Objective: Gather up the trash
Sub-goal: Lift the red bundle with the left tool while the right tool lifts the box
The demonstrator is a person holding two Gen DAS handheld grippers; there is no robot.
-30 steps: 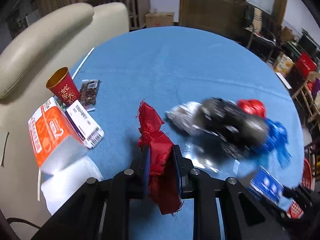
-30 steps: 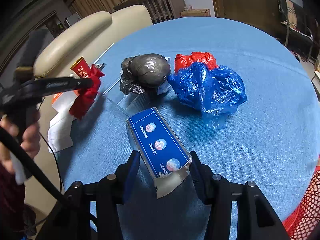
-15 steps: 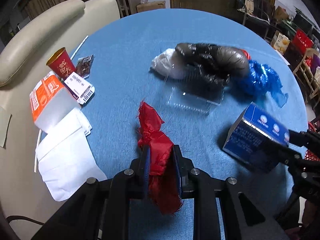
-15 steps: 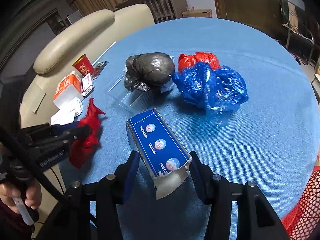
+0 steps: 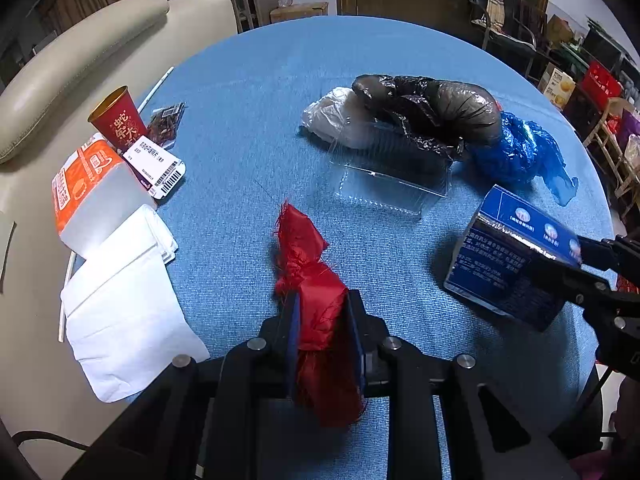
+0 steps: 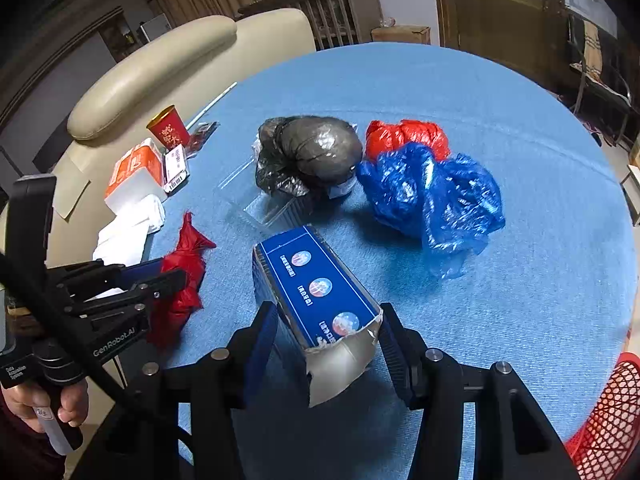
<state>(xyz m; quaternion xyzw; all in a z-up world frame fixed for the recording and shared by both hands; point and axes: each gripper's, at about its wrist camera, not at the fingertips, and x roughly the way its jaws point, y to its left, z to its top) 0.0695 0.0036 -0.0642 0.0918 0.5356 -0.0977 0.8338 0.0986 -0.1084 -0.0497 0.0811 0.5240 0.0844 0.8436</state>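
Note:
My left gripper (image 5: 322, 320) is shut on a crumpled red wrapper (image 5: 316, 280), held low over the near part of the round blue table (image 5: 280, 80); the same wrapper (image 6: 184, 268) shows at the left of the right wrist view. A torn blue carton (image 6: 316, 292) is clamped between the pads of my right gripper (image 6: 326, 344), its open silver end toward the camera. That carton (image 5: 516, 256) appears at the right of the left wrist view. Mid-table lie a black bag (image 6: 312, 156), a blue bag (image 6: 436, 196), a red bag (image 6: 408, 136) and a clear plastic tray (image 5: 392, 184).
At the table's left edge stand a red paper cup (image 5: 118, 118), an orange-and-white box (image 5: 86, 192), a barcode-labelled pack (image 5: 154, 166), a snack wrapper (image 5: 168, 120) and white napkins (image 5: 120, 296). A cream sofa (image 5: 80, 52) lies behind them. A red mesh basket (image 6: 608, 412) sits at lower right.
The left gripper has swung back toward me and down with the red wrapper, nearer the right gripper. Over the last half second it has held still. The right gripper keeps its carton in place.

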